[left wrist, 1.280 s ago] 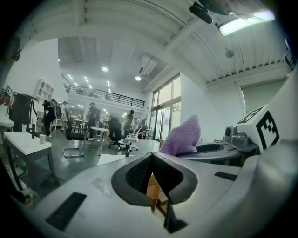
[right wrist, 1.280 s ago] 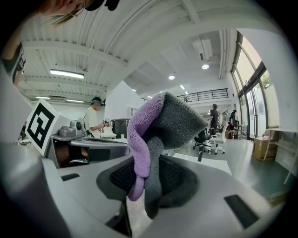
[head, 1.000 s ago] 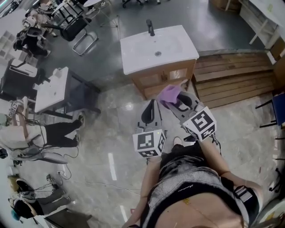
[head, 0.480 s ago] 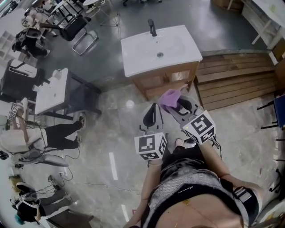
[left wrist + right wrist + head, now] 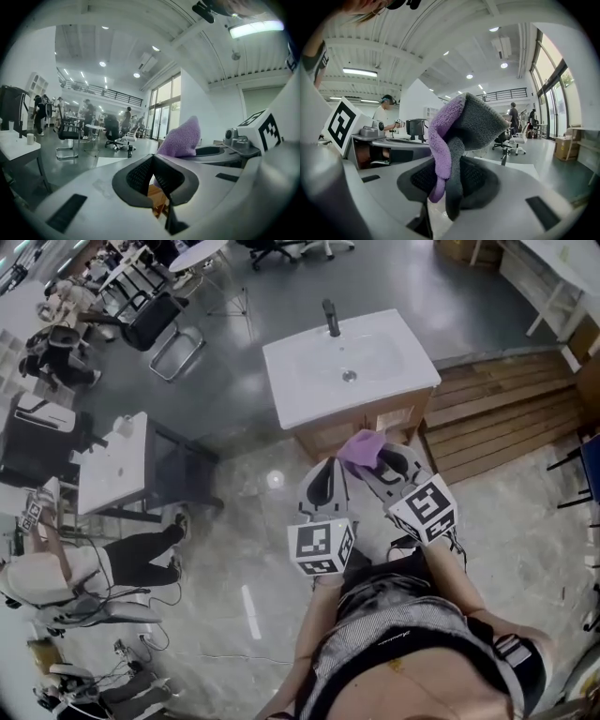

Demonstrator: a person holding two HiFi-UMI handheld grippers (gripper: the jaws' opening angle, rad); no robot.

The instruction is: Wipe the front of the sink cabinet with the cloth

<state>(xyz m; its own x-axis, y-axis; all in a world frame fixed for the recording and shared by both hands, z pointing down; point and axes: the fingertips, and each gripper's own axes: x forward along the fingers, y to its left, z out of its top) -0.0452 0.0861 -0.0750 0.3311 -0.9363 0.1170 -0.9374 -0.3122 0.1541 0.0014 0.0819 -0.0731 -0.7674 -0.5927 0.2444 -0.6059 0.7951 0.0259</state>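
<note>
The right gripper [image 5: 377, 461] pinches the purple cloth [image 5: 360, 447]. The sink cabinet front [image 5: 323, 436] lies just beyond at twelve o'clock (nearer this hand). The left gripper [image 5: 323, 476] is closed and empty.

The room is bright and evenly lit by ceiling strip lamps [image 5: 255, 29] and tall windows [image 5: 553, 70] at the right edge of the right gripper view. The polished floor [image 5: 234, 521] shows one small glare spot. Both gripper views warp at their black-cornered edges, and the distant people [image 5: 86, 112] are blurred.
</note>
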